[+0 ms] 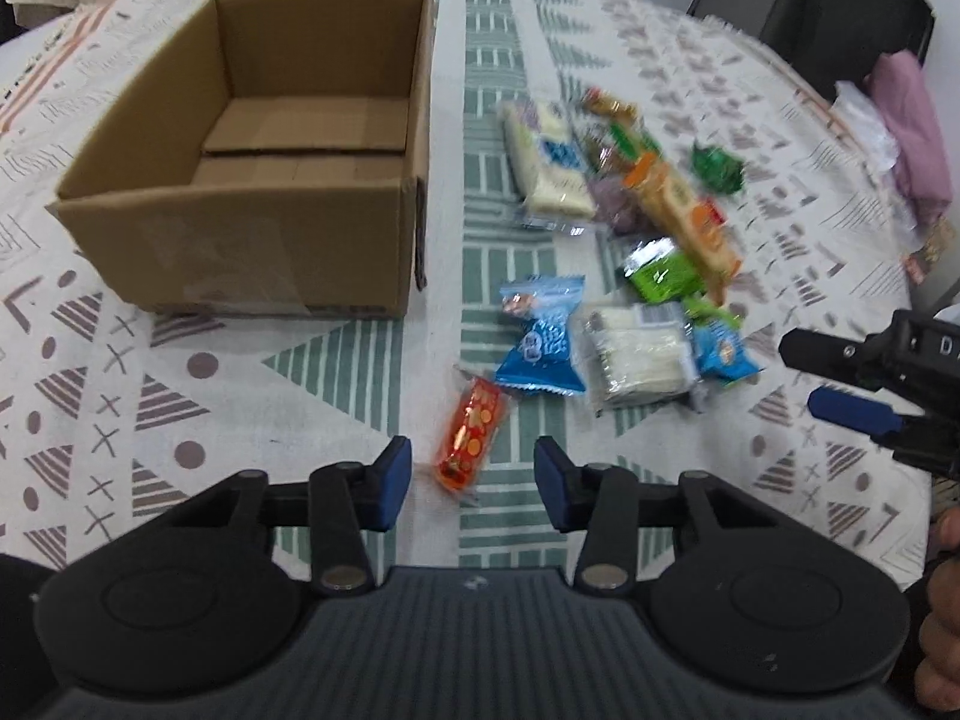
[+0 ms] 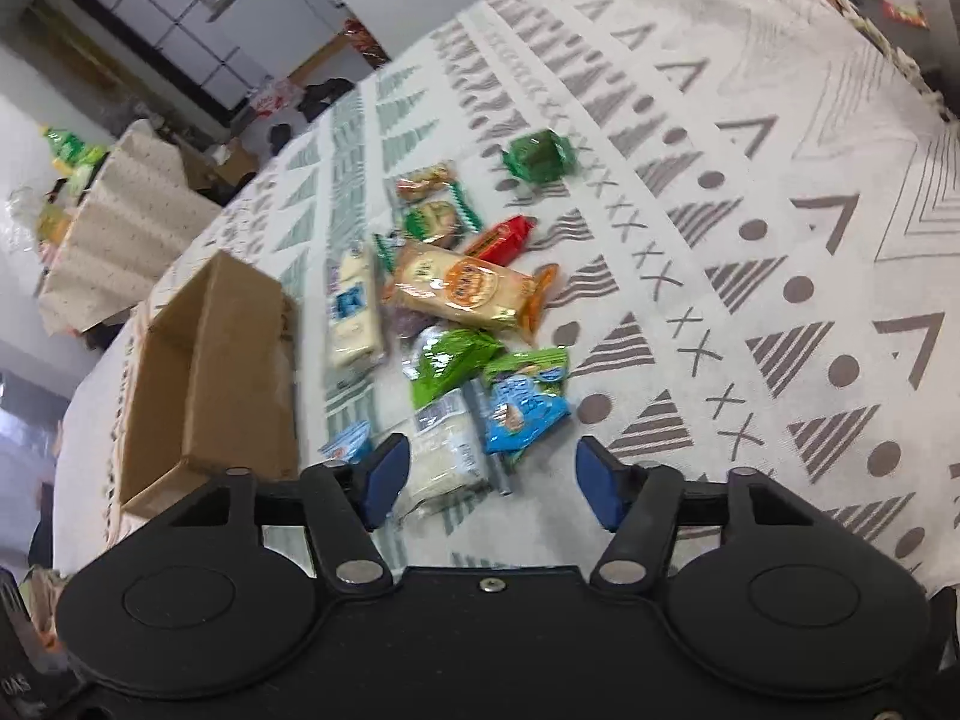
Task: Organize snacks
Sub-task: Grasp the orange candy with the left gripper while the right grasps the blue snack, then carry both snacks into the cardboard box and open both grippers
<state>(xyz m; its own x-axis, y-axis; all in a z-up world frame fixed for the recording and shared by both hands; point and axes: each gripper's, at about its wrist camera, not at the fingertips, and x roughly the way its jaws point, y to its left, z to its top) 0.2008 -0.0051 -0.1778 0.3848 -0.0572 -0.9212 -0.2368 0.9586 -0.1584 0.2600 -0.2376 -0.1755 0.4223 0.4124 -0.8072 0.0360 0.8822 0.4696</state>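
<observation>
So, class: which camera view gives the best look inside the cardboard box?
The left wrist view: the cardboard box faces the camera with its opening wide, showing an empty floor of folded flaps. In the right wrist view the box sits off to the left, skewed and blurred, its floor not visible.

I see a table under a white cloth with grey and green geometric print. On it sits an open brown cardboard box; beside it lie scattered wrapped snacks, an orange-red packet nearest me, a green sweet apart.
</observation>
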